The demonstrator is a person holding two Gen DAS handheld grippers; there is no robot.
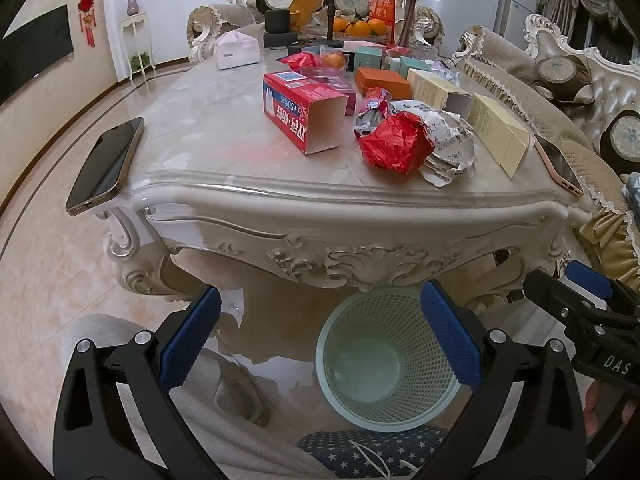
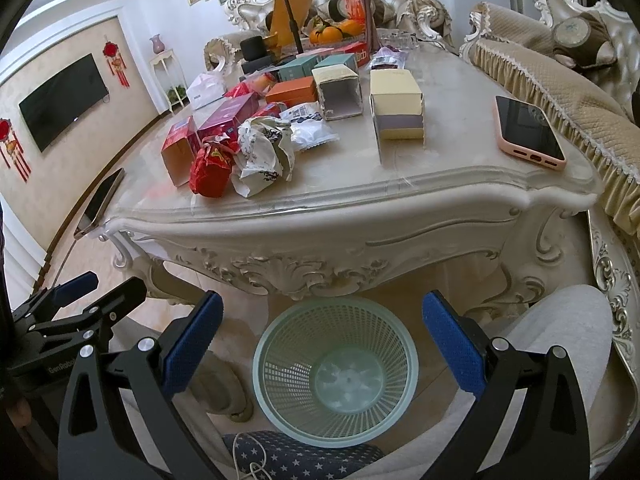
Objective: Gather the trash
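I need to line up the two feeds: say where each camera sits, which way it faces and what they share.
Left wrist: on the left gripper, low before the table, facing across it; own fingers open, right gripper at right edge.
Right wrist: on the right gripper, same aim; left gripper at left edge, a knee.
Shared: basket, red wrapper.

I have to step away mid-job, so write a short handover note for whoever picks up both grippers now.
Left gripper: open, empty.
Right gripper: open, empty.
Green mesh bin stands on the floor before the table; nothing visible inside.
On the table: red crumpled wrapper, crumpled white paper, opened red box.
Done: nothing binned.
Left: all trash. Leave both phones.
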